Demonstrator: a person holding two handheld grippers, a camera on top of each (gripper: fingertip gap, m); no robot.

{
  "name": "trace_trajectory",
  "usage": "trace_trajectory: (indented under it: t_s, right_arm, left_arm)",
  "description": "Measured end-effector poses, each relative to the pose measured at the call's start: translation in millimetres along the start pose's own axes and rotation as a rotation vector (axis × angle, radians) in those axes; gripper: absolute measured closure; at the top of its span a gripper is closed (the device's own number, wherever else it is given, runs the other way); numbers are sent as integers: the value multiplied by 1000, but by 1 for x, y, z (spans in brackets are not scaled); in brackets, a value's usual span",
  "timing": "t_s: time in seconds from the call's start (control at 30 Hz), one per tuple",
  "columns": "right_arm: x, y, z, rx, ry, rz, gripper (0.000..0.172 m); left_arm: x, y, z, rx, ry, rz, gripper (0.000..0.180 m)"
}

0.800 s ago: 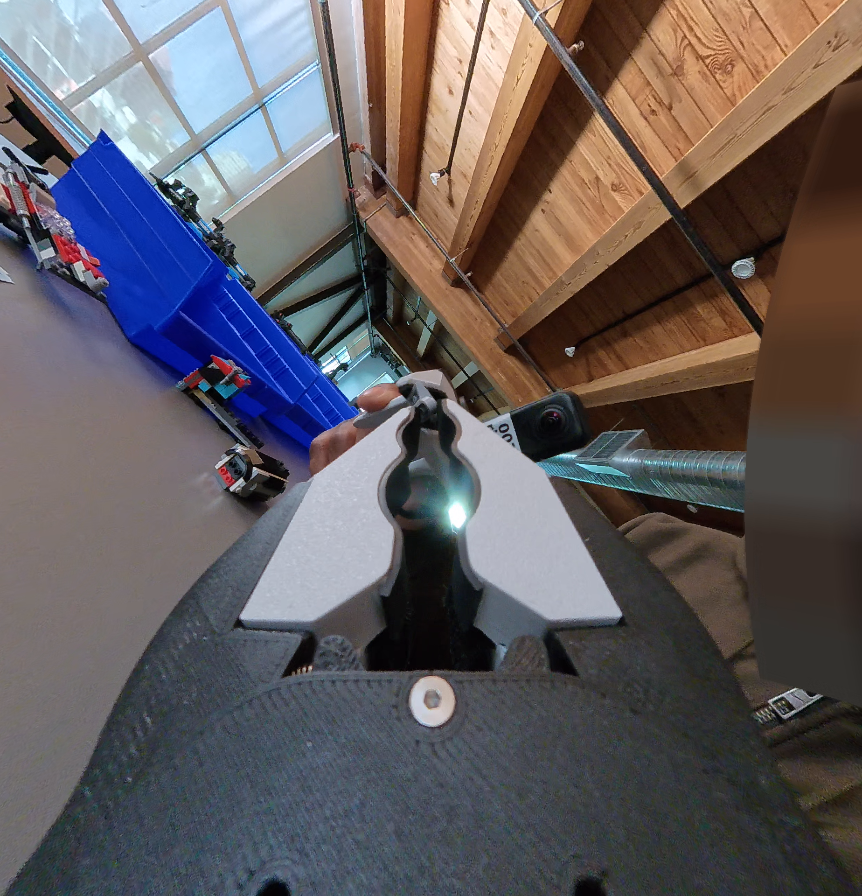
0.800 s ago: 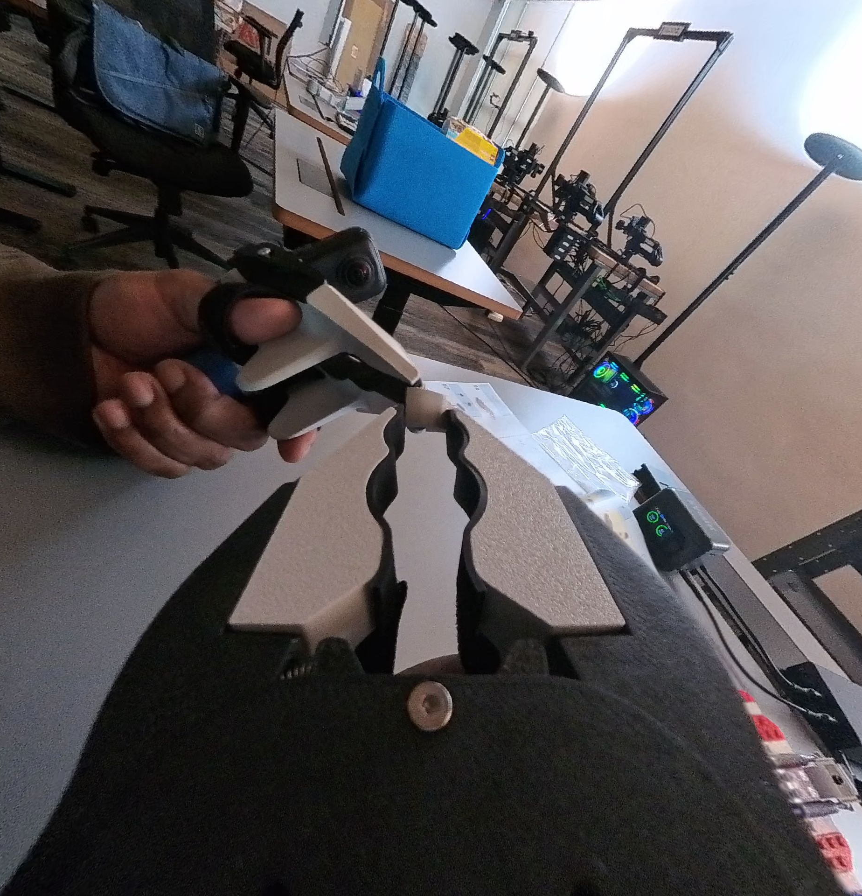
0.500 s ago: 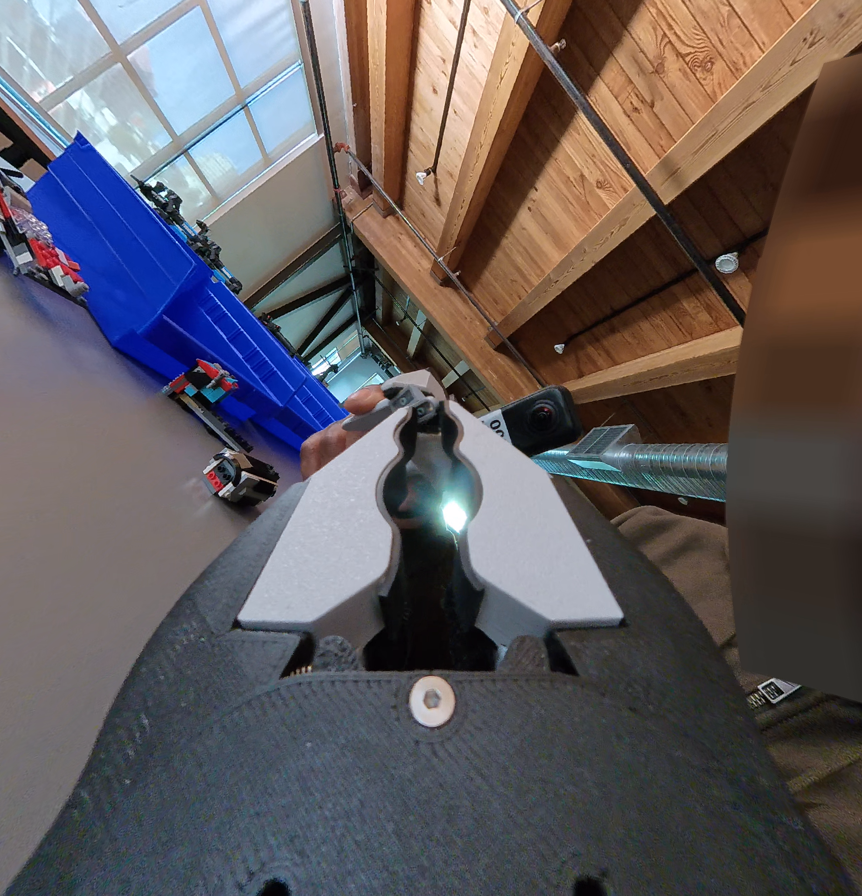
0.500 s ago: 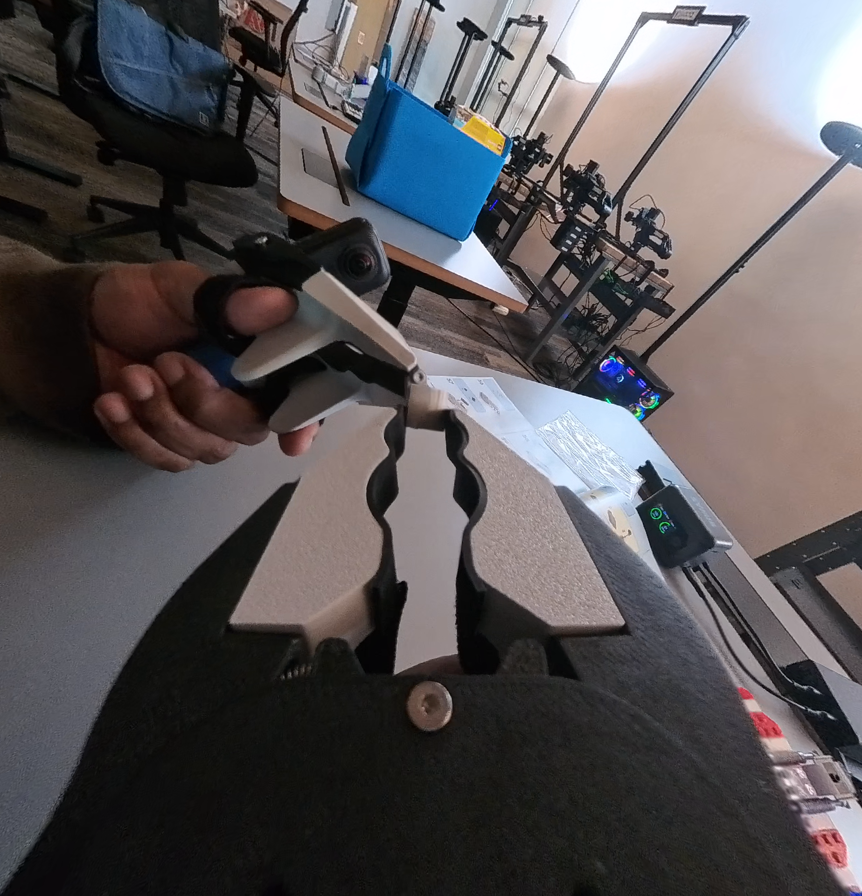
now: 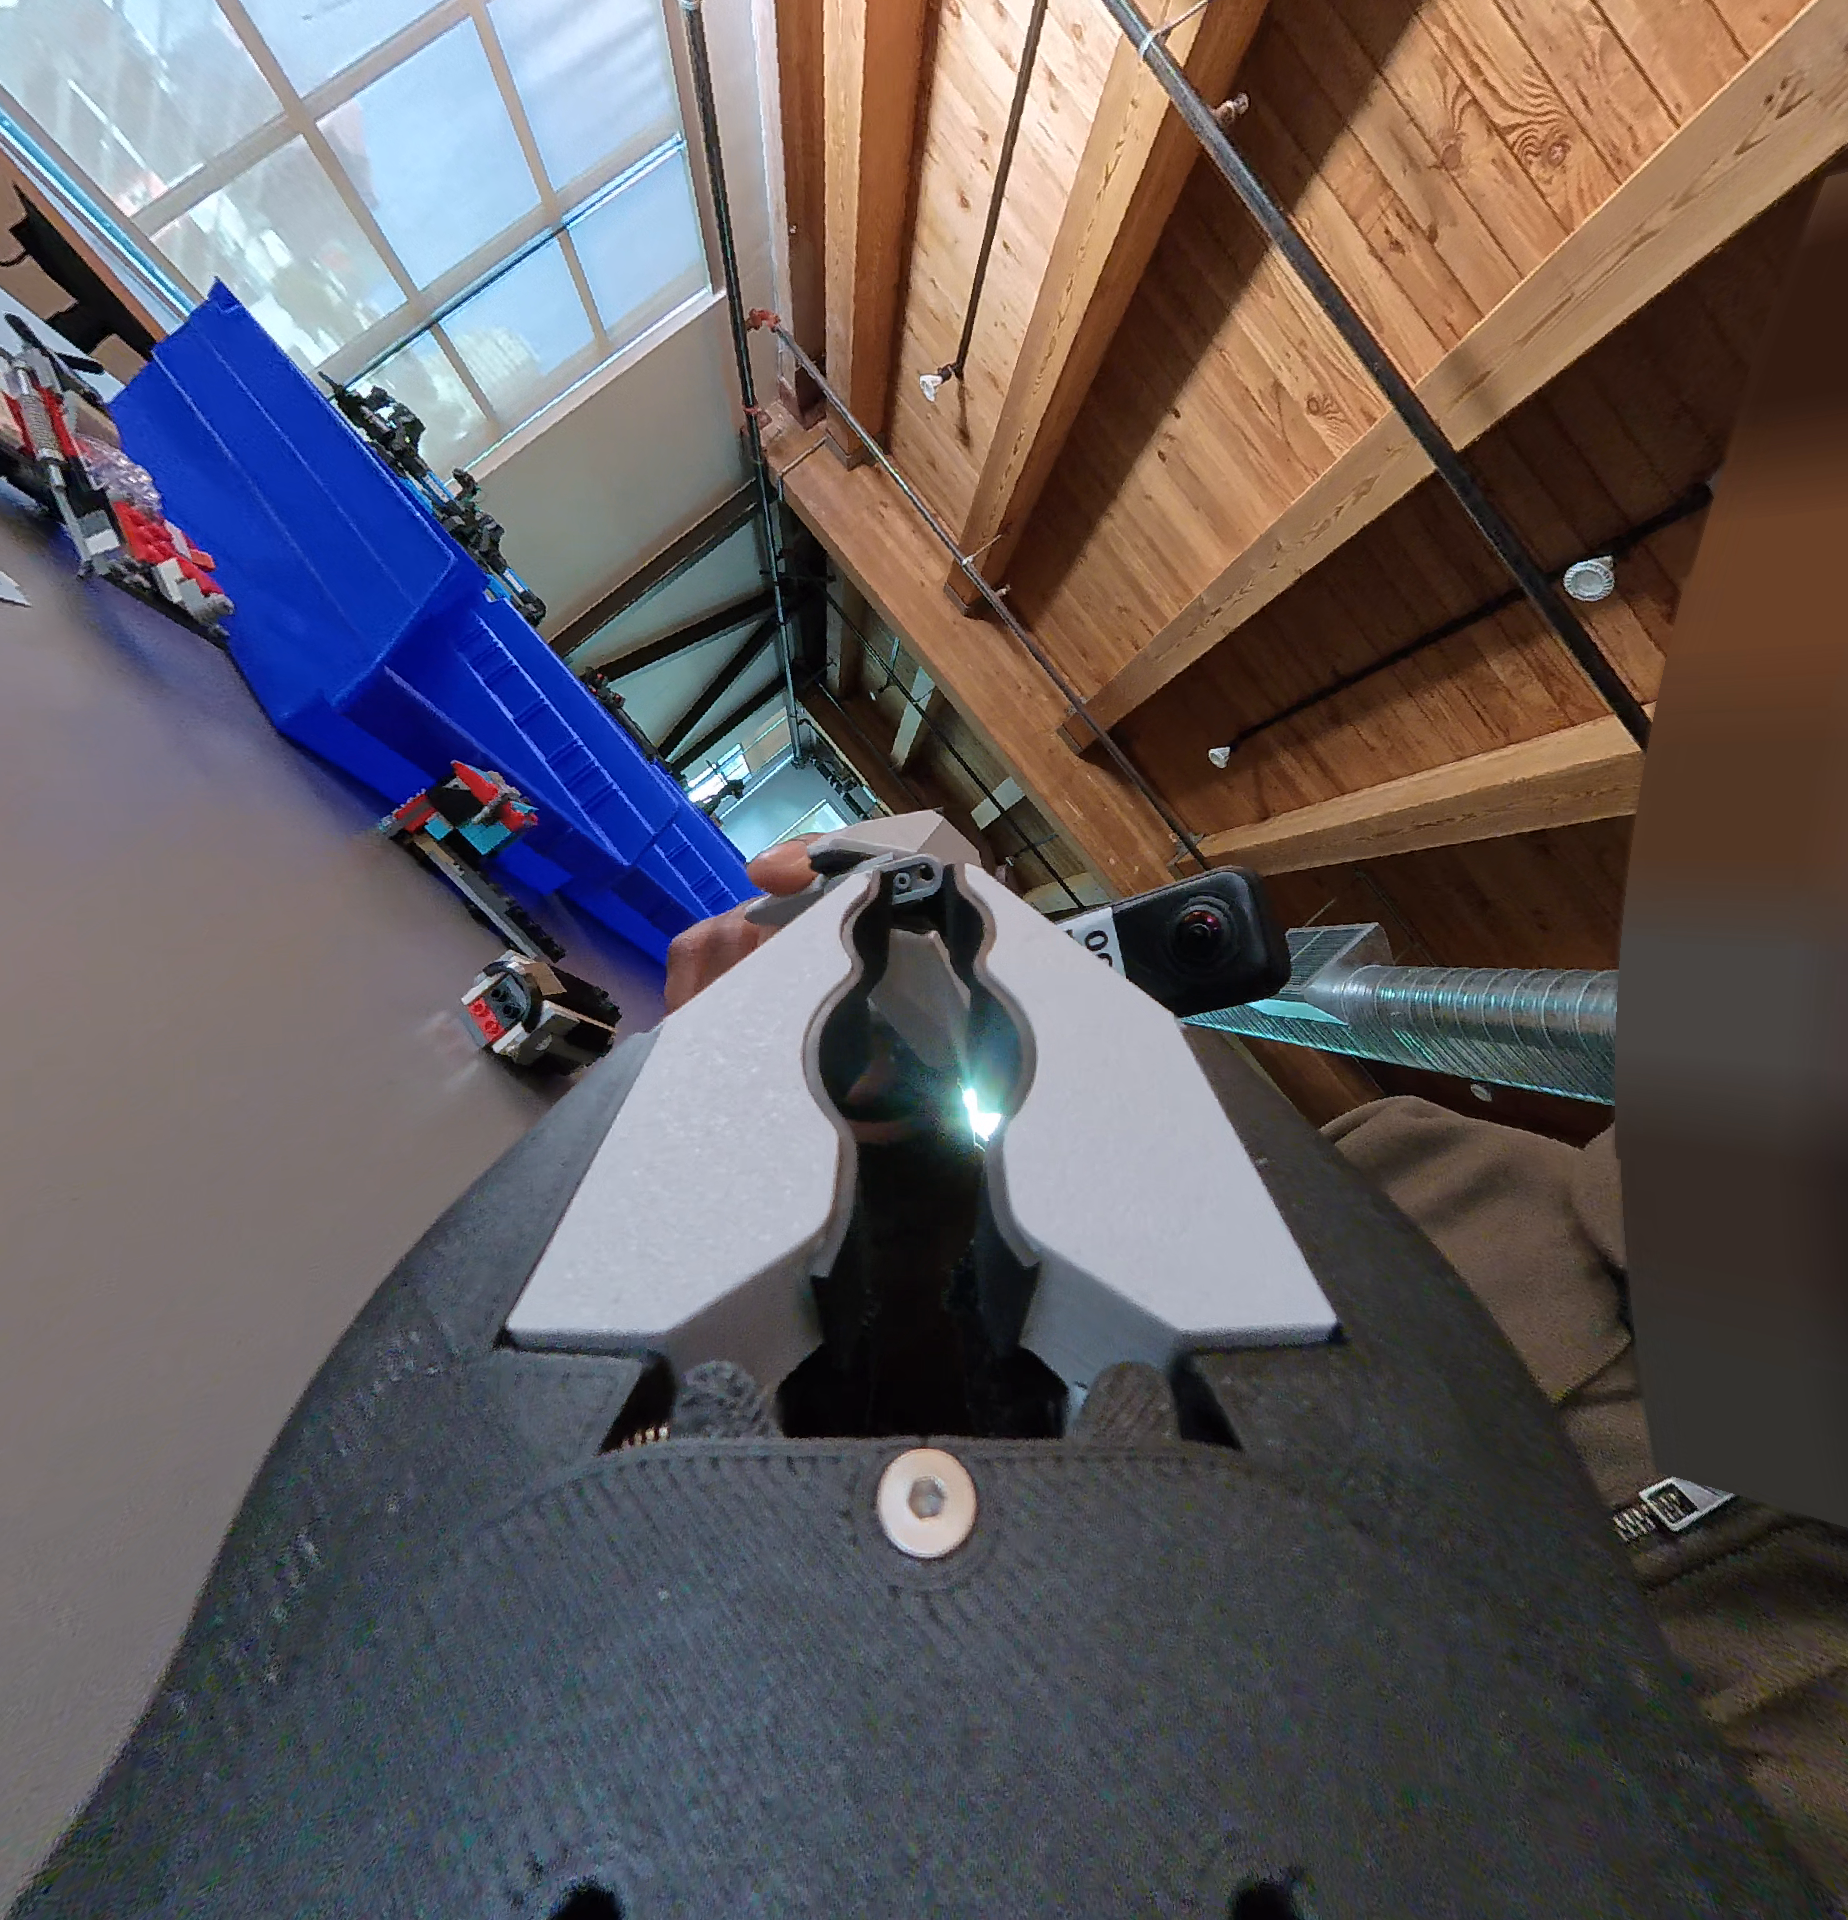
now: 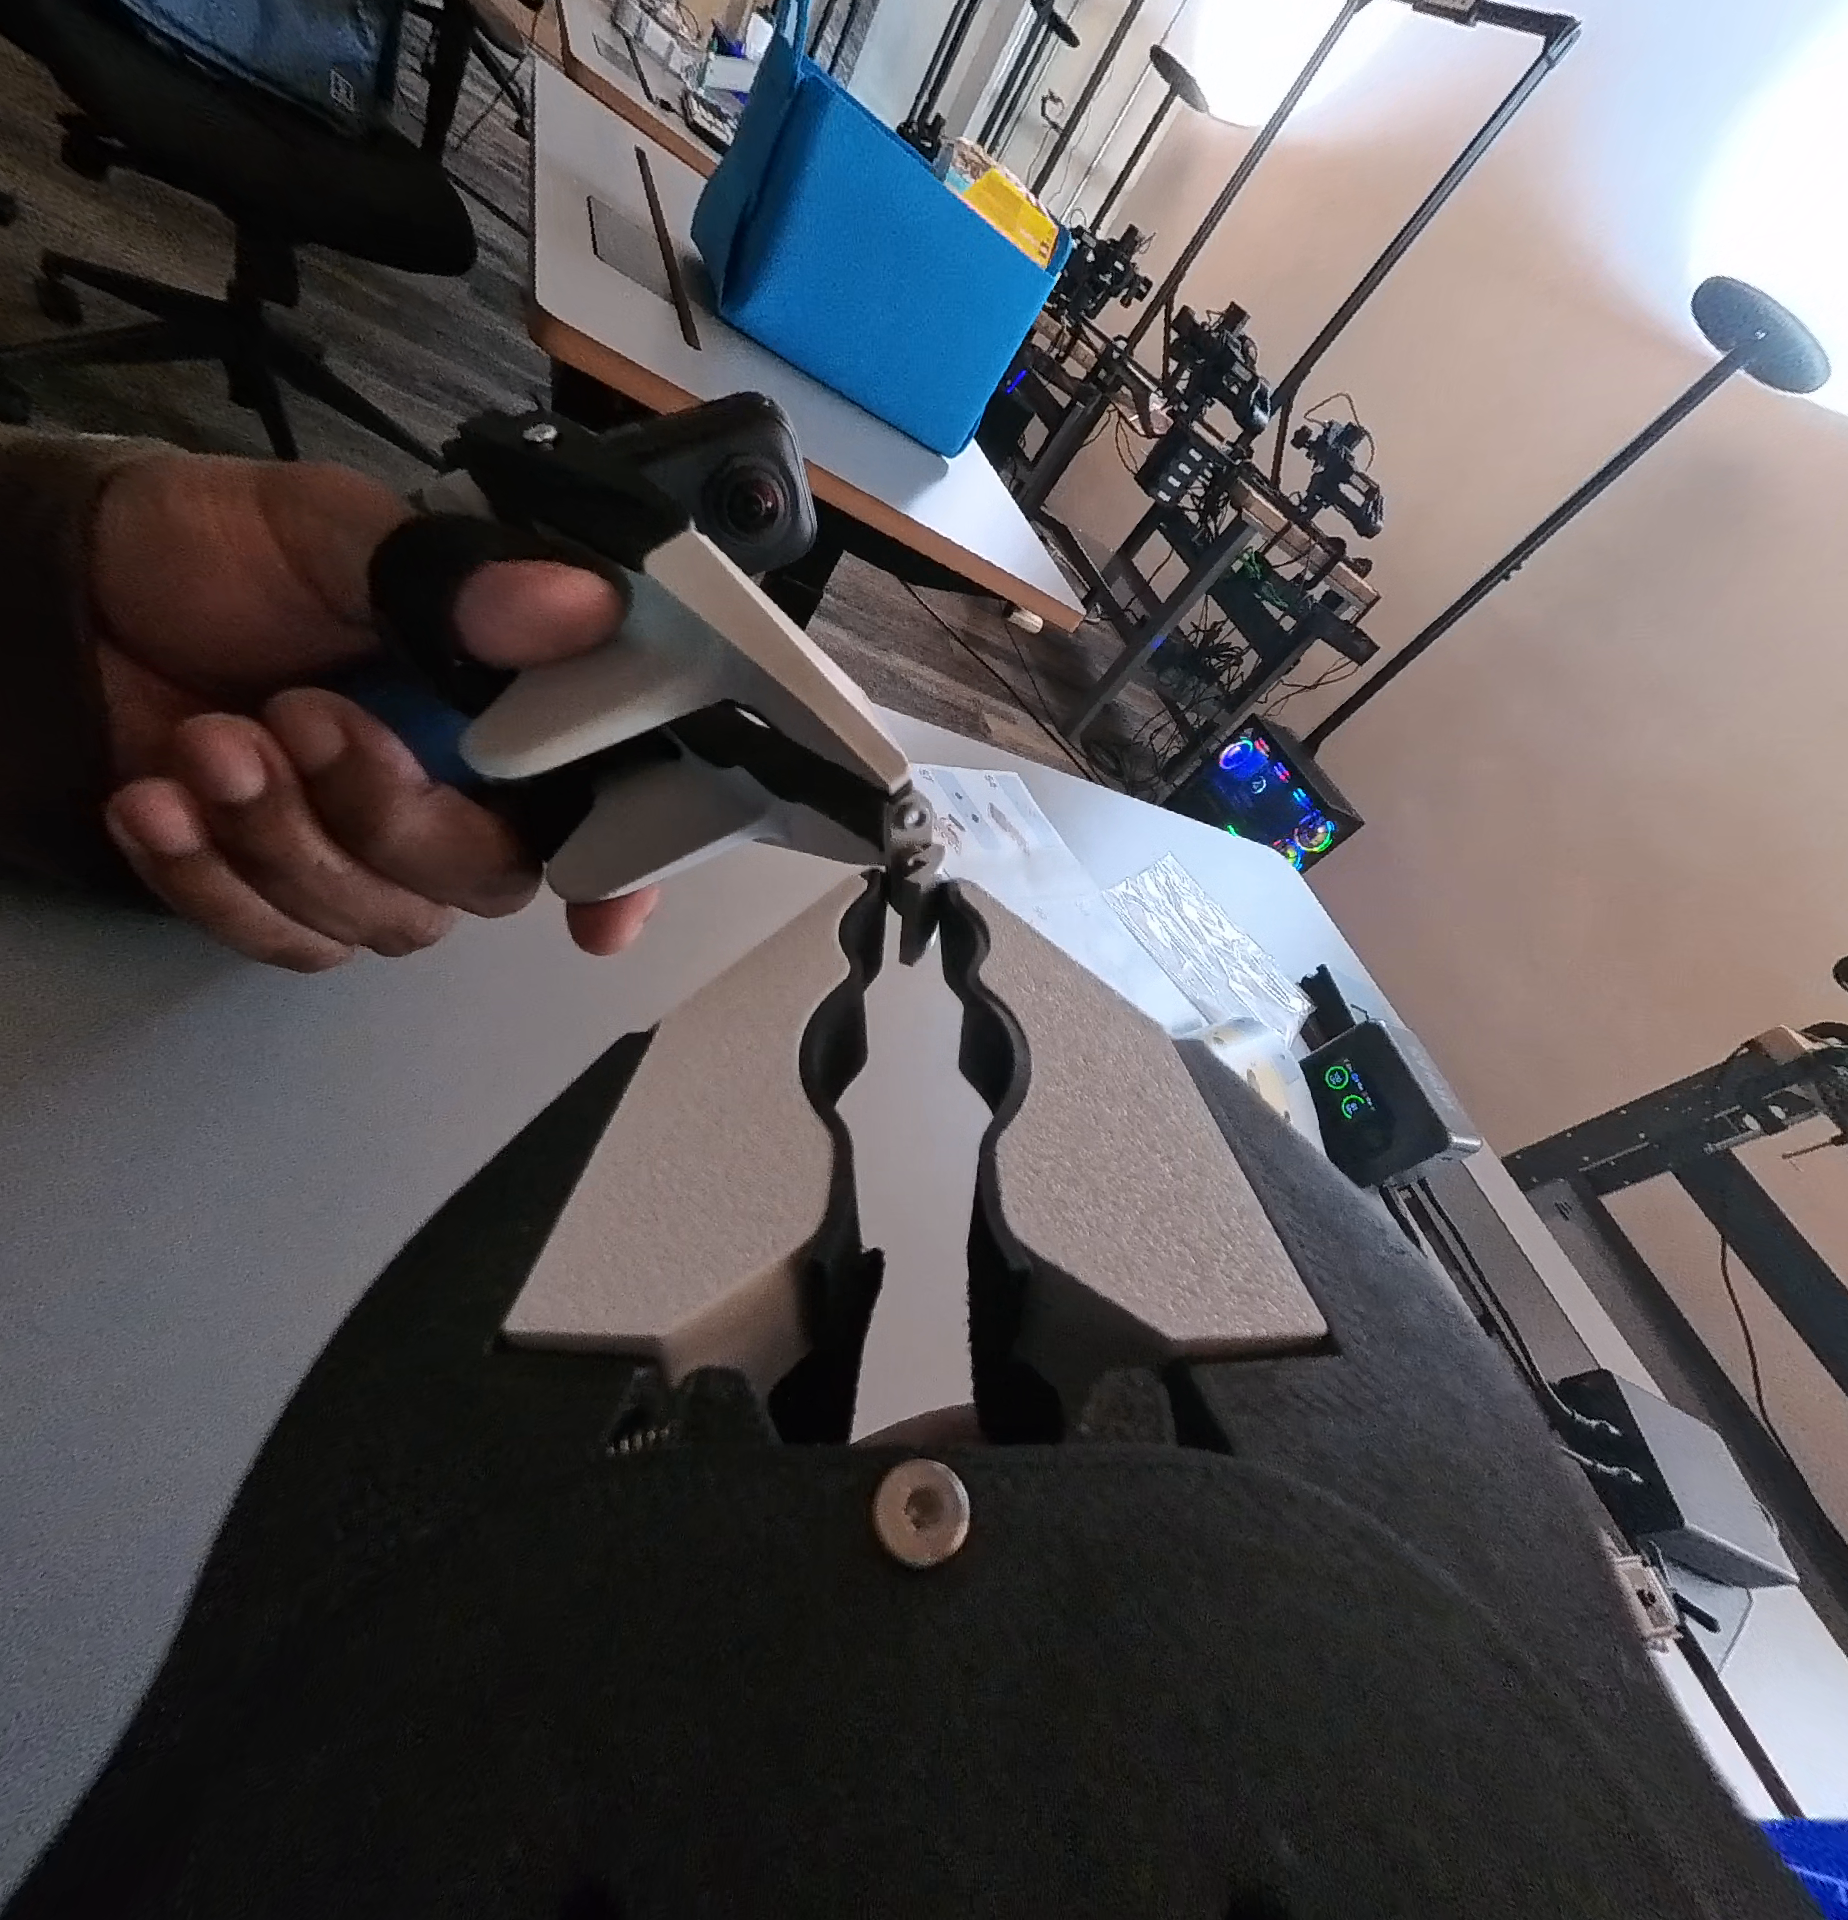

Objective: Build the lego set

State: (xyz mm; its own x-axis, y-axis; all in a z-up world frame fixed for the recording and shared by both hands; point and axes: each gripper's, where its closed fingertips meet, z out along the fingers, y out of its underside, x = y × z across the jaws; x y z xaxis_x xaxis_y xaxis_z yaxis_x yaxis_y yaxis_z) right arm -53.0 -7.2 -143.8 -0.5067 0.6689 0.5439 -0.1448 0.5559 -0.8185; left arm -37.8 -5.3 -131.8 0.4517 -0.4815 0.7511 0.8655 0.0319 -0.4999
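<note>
Grey table (image 6: 172, 1195); both hand-held grippers, left (image 5: 915, 883) and right (image 6: 907, 902), narrow, clamping one small grey part (image 6: 912, 831).

The left gripper (image 6: 899, 821), gripped in a hand (image 6: 307, 707), meets the right gripper (image 6: 907, 920) tip to tip above the table, each pair of jaws nearly closed on the same small grey piece (image 6: 915, 883).

person (image 5: 1751, 831): blurred patch | blue bin (image 6: 1834, 1870): cut by corner | right tool (image 5: 904, 883): mostly hidden behind left tool
</note>
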Motion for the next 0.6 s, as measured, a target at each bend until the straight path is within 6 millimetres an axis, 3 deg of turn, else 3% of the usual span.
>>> trace_trajectory:
  t_s: [0.3, 0.6]
  right_arm:
    - [0, 6, 3, -62, 41, -61, 161]
    - [-5, 22, -6, -114, 58, -52, 161]
  left_arm:
    - [-7, -1, 0, 11, -28, -44, 170]
    - [-18, 12, 5, -64, -108, -64, 170]
